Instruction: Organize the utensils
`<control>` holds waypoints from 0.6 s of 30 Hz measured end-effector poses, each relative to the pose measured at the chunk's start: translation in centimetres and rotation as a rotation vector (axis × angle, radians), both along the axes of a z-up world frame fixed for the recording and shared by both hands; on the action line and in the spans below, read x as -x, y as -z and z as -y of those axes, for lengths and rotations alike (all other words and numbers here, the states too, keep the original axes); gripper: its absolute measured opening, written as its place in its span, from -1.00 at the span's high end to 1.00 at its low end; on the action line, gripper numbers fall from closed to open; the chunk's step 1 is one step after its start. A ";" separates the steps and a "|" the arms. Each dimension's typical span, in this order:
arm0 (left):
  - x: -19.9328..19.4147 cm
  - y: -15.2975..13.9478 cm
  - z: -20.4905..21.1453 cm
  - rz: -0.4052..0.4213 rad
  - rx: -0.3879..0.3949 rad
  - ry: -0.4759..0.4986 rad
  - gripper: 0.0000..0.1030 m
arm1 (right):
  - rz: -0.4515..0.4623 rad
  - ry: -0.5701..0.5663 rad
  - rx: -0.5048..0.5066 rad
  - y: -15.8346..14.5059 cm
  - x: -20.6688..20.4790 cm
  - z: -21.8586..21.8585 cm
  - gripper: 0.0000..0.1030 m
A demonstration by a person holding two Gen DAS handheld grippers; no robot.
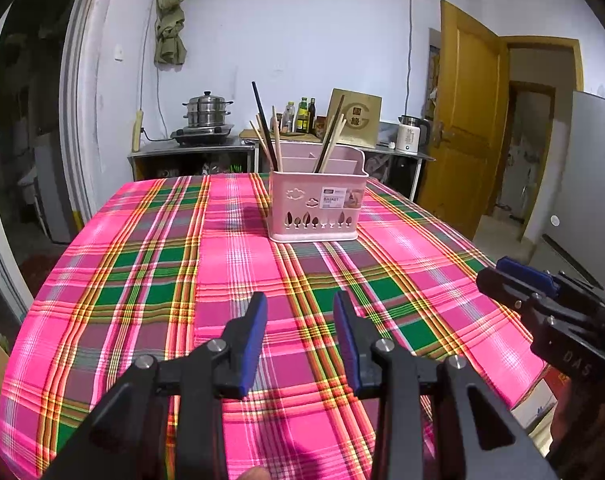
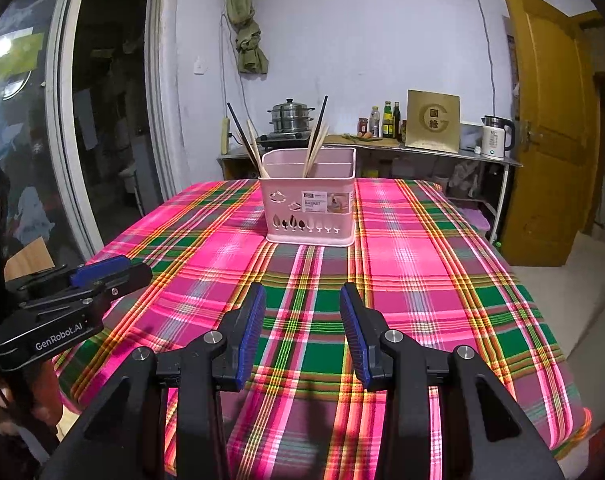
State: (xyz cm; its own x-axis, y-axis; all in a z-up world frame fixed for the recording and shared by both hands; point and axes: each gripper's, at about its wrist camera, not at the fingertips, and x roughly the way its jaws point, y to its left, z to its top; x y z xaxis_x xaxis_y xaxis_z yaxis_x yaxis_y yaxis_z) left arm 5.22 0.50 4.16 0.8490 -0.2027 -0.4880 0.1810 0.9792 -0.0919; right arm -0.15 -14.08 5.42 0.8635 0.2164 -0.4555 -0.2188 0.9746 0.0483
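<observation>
Your left gripper (image 1: 300, 338) and your right gripper (image 2: 302, 332) both hover low over the near part of the surface, which is covered by a pink, green and yellow plaid tablecloth (image 1: 150, 280). On each, the blue-padded jaws stand apart with nothing between them, so you are carrying nothing.

The utensils are wooden and dark chopsticks (image 1: 268, 132), and they stand in the pale pink plastic utensil basket with cut-out leaf shapes (image 1: 314, 204) at the far middle of the surface, well ahead of both grippers. They lean in two bunches: one in the left compartment, one (image 2: 316, 142) nearer the middle. The right side of the basket looks empty, though its depths are hidden.

No loose utensil shows on the cloth in either view. So judge the work either finished or paused: if sorting dark sticks from wooden ones remains, both bunches look mixed, and you would need to reach forward.
</observation>
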 end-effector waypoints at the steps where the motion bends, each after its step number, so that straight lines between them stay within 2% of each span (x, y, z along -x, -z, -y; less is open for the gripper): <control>1: 0.0 0.0 0.0 0.001 0.002 0.000 0.31 | 0.001 0.000 0.000 0.0 0.0 0.0 0.24; 18: 0.1 0.0 0.2 0.008 -0.003 0.001 0.30 | 0.006 0.002 -0.001 -0.2 0.0 0.1 0.24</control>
State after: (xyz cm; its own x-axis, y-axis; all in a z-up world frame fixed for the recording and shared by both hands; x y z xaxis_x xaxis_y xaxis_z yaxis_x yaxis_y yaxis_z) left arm 5.12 0.26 4.17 0.8525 -0.2015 -0.4822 0.1822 0.9794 -0.0872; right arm -0.17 -14.20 5.60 0.8665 0.2157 -0.4501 -0.2176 0.9748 0.0483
